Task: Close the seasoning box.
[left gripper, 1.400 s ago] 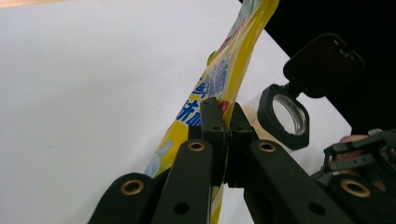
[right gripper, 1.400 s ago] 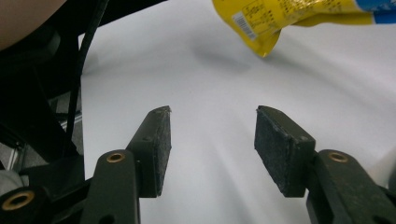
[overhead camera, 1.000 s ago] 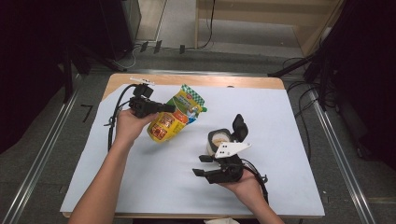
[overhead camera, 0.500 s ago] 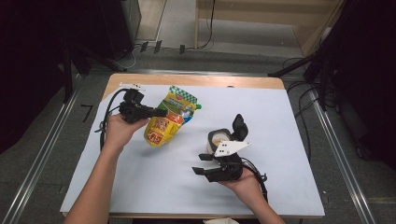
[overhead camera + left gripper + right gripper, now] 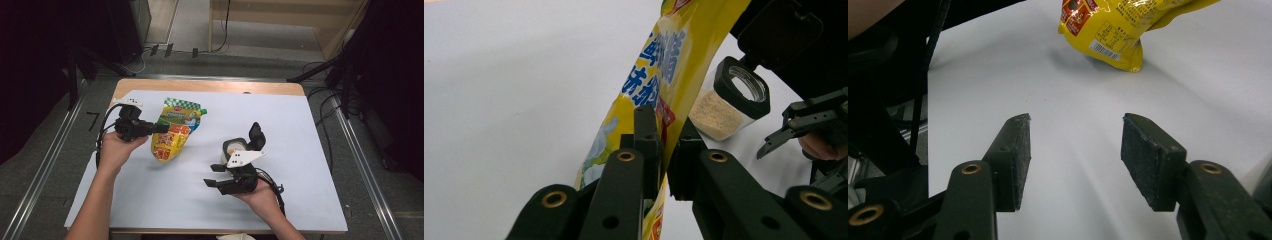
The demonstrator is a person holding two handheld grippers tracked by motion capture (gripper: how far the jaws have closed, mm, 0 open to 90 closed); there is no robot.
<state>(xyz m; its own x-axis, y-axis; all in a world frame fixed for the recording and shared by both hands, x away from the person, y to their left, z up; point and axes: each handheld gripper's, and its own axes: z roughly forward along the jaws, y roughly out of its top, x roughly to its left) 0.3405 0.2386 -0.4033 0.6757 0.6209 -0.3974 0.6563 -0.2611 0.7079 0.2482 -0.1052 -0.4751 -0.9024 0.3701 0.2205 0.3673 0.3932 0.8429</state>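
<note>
Currently we are noting left gripper (image 5: pixel 663 150) jaws easing apart, still pinching yellow seasoning pouch (image 5: pixel 172 135); right gripper (image 5: pixel 1075 155) standing released.

We see a white sheet (image 5: pixel 300 125) spread over the counter (image 5: pixel 210 86), whose wooden edge shows bare along the far side. Metal rails (image 5: pixel 361 165) run along both sides of it. Beyond, on the grey floor (image 5: pixel 200 30), black cables (image 5: pixel 222 30) trail toward a wooden frame (image 5: pixel 280 17).
</note>
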